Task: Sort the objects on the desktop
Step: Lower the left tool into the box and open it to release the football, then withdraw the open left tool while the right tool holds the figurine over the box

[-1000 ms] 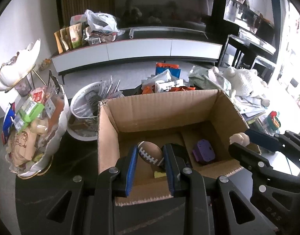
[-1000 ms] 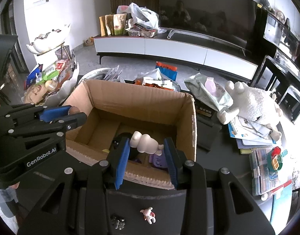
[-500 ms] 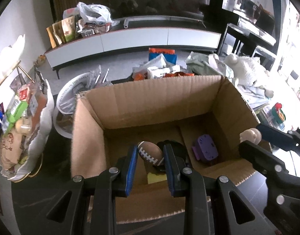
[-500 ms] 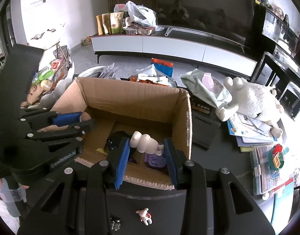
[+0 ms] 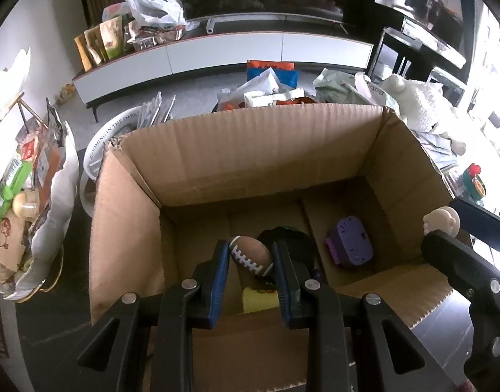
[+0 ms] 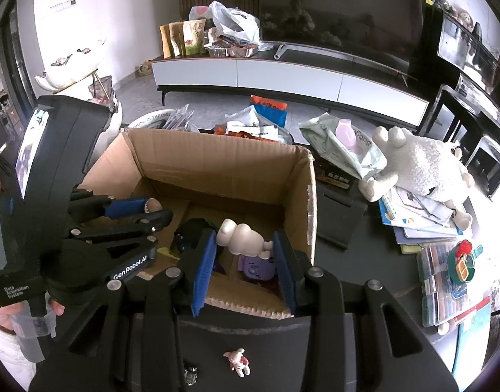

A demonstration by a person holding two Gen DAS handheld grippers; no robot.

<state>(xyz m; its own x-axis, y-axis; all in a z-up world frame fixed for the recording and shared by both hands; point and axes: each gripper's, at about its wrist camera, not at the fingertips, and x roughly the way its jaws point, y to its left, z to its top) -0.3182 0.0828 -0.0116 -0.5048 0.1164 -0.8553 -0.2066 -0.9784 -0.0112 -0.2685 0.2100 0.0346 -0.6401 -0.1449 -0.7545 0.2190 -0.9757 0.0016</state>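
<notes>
An open cardboard box (image 5: 236, 150) (image 6: 217, 160) stands on the dark table. My left gripper (image 5: 250, 254) is shut on a small brown toy football (image 5: 250, 256) and holds it inside the box, above a yellow block (image 5: 259, 299) and a black object (image 5: 292, 233). A purple toy (image 5: 349, 245) lies on the box floor at the right. My right gripper (image 6: 245, 245) is shut on a beige toy figure (image 6: 241, 238) over the box's near right corner; it also shows in the left wrist view (image 5: 445, 232).
A small pink figurine (image 6: 237, 361) and a tiny dark piece (image 6: 190, 374) lie on the table before the box. A white plush (image 6: 419, 170), wipes pack (image 6: 344, 145), books and a plastic case (image 6: 445, 277) sit right. A snack stand (image 5: 31, 209) and white bowl (image 5: 103, 143) sit left.
My left gripper has moved forward and down into the box with the football. My right gripper has edged forward over the box's corner with the beige figure.
</notes>
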